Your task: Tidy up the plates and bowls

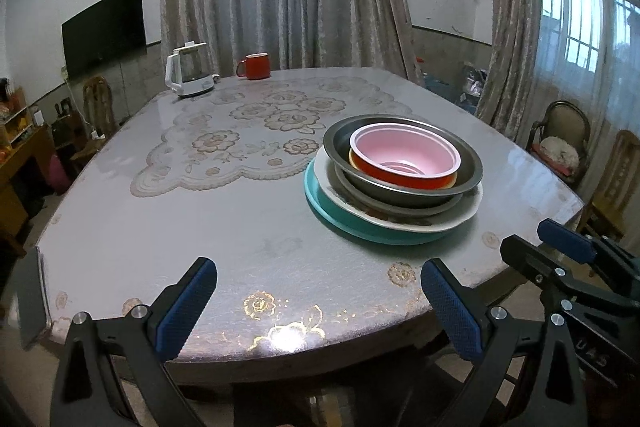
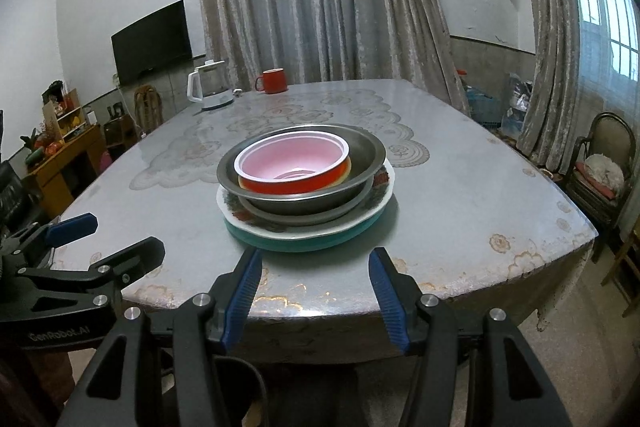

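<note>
Right wrist: "GenRobot.AI" on left gripper (image 2: 116,239).

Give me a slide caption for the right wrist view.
Open right gripper faces a nested stack: red bowl, steel basin, floral plate, teal plate.

On the worktop (image 2: 460,211), near its front edge, stands one stack: a plate (image 2: 296,242) at the bottom, a second plate (image 2: 360,215) on it, then a shallow dish (image 2: 304,215), a wide bowl (image 2: 360,155) on that, and a small bowl (image 2: 292,167) nested inside. At the far edge, well apart, a kettle (image 2: 208,89) stands left of a mug (image 2: 274,81). Both grippers sit before the front edge, the left gripper (image 1: 318,311) left of the right gripper (image 2: 316,297).
</note>
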Available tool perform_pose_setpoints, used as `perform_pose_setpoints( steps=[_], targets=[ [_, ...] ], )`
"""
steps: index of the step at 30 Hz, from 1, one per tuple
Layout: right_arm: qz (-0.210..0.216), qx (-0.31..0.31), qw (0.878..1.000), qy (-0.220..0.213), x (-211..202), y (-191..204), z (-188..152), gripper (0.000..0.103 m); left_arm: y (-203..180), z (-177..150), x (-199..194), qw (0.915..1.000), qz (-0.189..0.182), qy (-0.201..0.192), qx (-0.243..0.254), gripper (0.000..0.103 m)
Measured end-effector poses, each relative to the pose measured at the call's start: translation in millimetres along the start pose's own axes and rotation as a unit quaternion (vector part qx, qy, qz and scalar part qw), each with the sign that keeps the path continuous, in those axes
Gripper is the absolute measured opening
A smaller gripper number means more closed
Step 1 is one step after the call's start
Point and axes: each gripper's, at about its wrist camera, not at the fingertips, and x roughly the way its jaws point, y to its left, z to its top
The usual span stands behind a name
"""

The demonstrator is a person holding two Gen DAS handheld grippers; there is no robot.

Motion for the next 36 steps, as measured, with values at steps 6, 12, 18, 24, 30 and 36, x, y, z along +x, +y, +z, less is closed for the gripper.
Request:
perform_pose_setpoints(
  steps=[6, 12, 18, 24, 30, 36],
  targets=[
    [0.001, -0.001, 1.0, 0.005, 2.2, 0.6, -0.2, 0.056, -0.9, 0.8, -4.6, 0.9999, 0.002, -0.013, 0.004, 0.103],
    [0.0, 0.0, 1.0, 0.008, 2.4, 0.6, -1.5, 0.056, -3.0, 0.8, -2.5, 0.9999, 0.007, -0.009, 0.008, 0.103],
    [0.001, -0.002, 1.0, 0.009, 1.9, 0.7, -2.0, 0.056, -2.3, 0.3, 1.4, 0.9999, 0.01, -0.001, 0.005, 0.103],
    [0.001, -0.001, 1.0, 0.011, 2.5, 0.7, -2.3, 0.056, -0.7, -0.7, 4.9, 0.9999, 0.011, 0.006, 0.003, 0.103],
    [0.001, -0.001, 1.0, 0.013, 3.4, 0.7, -2.3, 0.056, -1.5, -1.2, 6.5, 0.9999, 0.008, 0.008, 0.004, 0.103],
    [0.001, 0.0, 1.0, 0.013, 3.6, 0.6, -2.4, 0.057, -0.9, -1.5, 9.4, 0.9999, 0.007, 0.013, 0.002, 0.103]
  ],
)
